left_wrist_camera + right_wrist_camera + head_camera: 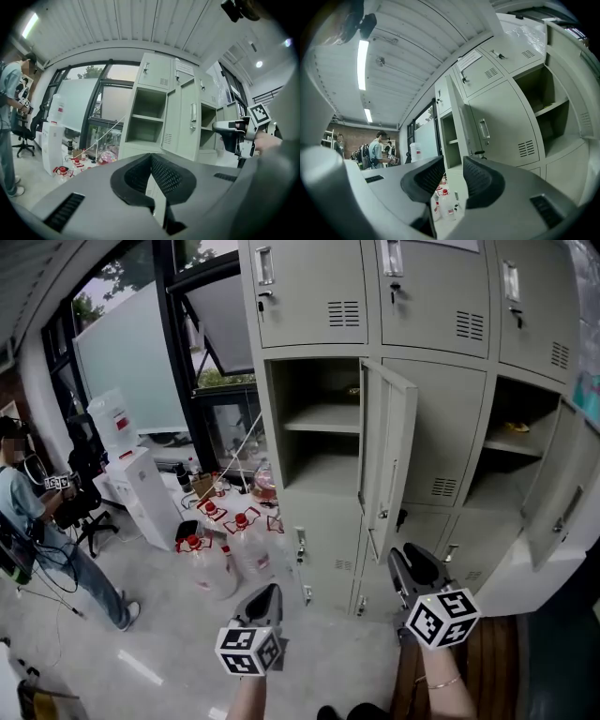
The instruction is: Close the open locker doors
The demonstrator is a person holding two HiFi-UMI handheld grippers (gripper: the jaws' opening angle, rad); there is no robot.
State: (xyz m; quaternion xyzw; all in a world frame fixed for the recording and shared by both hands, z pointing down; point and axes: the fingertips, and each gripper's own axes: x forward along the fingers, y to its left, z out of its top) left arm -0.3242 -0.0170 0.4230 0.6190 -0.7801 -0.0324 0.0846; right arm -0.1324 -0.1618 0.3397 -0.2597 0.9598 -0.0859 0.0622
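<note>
Nearest, the left gripper (266, 596) is held low in front of the lockers. In its own view its jaws meet at the tips, with nothing between them. The right gripper (411, 564) sits a little higher and closer to the cabinet, its jaws a narrow gap apart and empty.

Just beyond the right gripper, the middle locker door (390, 457) is swung out almost edge-on, baring a compartment with a shelf (322, 418). Neither gripper touches it. Further right, a second open door (561, 514) hangs out wide from another bared compartment (518, 441). It sits at the warped edge of the head view, so more open doors beyond it cannot be ruled out.

By my reading the task is barely begun. Both visible open doors need shutting, and the middle one is the handier to push first. The other locker doors in view are shut.

Off to the left stand water jugs (214, 561) on the floor and, farther off, a person (36, 526).
</note>
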